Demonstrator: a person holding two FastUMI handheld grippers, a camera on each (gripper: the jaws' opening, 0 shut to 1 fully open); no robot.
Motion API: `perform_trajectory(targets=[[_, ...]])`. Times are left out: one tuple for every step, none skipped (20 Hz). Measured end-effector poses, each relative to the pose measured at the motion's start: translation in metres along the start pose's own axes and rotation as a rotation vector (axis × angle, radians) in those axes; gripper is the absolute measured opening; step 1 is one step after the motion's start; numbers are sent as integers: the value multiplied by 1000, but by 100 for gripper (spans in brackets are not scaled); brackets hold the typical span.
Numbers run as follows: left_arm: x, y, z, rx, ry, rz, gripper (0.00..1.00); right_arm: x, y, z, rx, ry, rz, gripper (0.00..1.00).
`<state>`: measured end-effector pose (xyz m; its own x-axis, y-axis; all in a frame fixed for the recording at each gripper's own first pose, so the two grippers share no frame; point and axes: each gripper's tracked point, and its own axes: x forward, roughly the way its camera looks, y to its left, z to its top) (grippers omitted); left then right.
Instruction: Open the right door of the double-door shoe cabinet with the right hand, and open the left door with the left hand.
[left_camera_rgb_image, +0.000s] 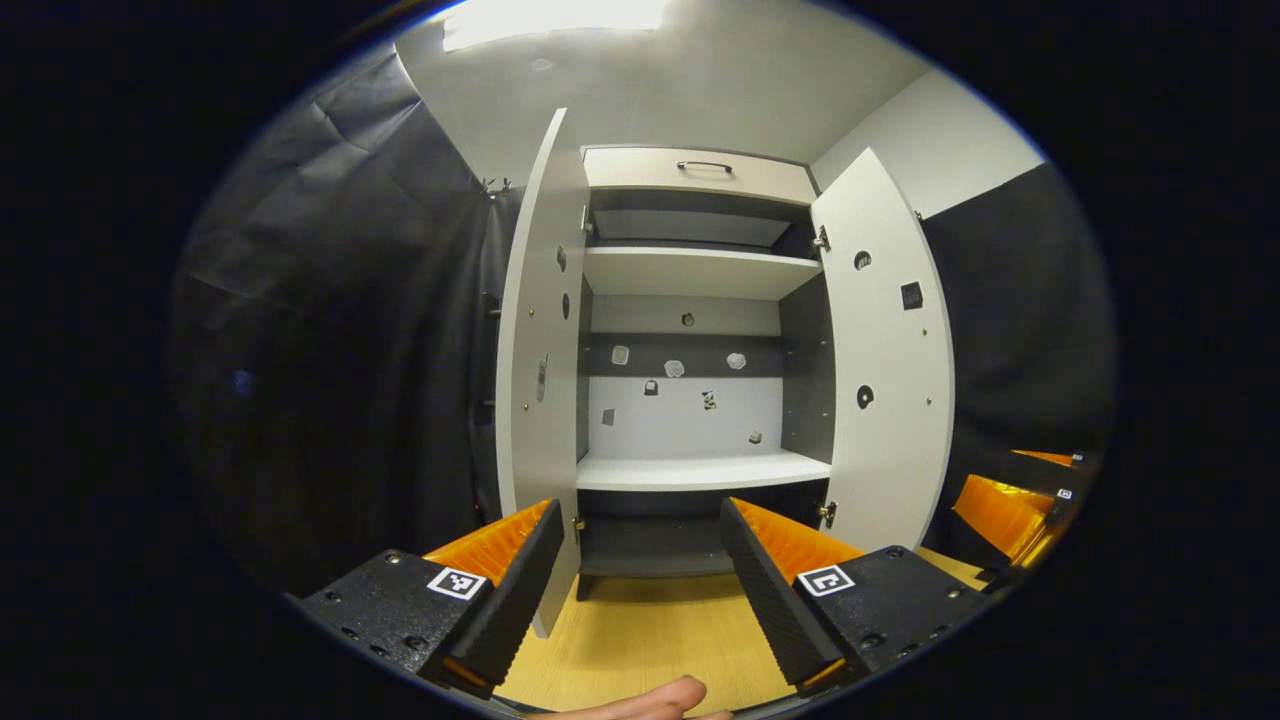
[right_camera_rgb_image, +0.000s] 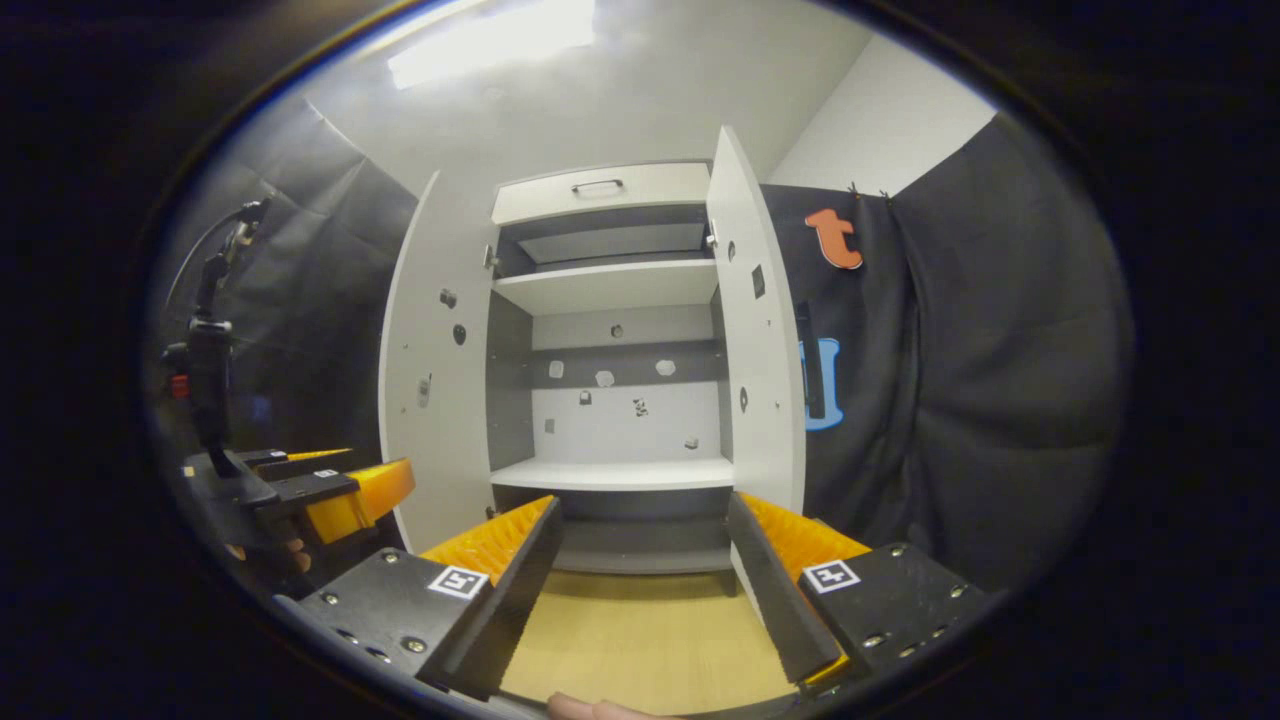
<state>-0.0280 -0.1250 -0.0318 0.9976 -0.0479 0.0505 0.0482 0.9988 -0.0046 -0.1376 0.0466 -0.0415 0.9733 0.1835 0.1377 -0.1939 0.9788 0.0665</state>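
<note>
The tall white double-door shoe cabinet (left_camera_rgb_image: 690, 350) stands at the far side of the booth on a pale wooden floor (left_camera_rgb_image: 650, 630), with both of its doors swung out wide. In the left gripper view the white left door (left_camera_rgb_image: 535, 380) is seen nearly edge-on, its lower corner just beside the left finger of the left gripper (left_camera_rgb_image: 640, 560), while the white right door (left_camera_rgb_image: 885, 370) shows its inner face with small round holes and hinges. The left gripper's black-and-orange fingers are spread apart and grip nothing; between them the open cabinet lies ahead. A fingertip (left_camera_rgb_image: 650, 698) of the holding hand shows at the near edge.

Inside the cabinet are two white shelves (left_camera_rgb_image: 700, 470), a grey and white back panel dotted with small fittings, and above them a white drawer front with a dark metal handle (left_camera_rgb_image: 704, 164).

In the right gripper view the right gripper (right_camera_rgb_image: 645, 555) also has its fingers set wide apart, with nothing between them; the right door (right_camera_rgb_image: 760, 340) stands just beyond its right finger, edge toward the camera. The left door (right_camera_rgb_image: 435, 380) is open to the left. Near left, the other gripper (right_camera_rgb_image: 330, 495) shows with its orange fingers, with a black stand (right_camera_rgb_image: 210, 360) rising behind it. Black cloth (right_camera_rgb_image: 960, 400) hangs on both sides of the cabinet.
</note>
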Motion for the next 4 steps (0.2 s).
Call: perform_trajectory(targets=[[-1,0,3,-7,-17,-2,97,-1,-1,0,0,-4,0,99],[-1,1,6,-4,-29,4,98,-1,-2,0,-1,-3,-1,98],[-1,2,7,4,-34,14,97,-1,-3,-1,-3,1,-3,98],[-2,2,8,8,-33,17,97,-1,-5,-1,-5,3,-6,98]])
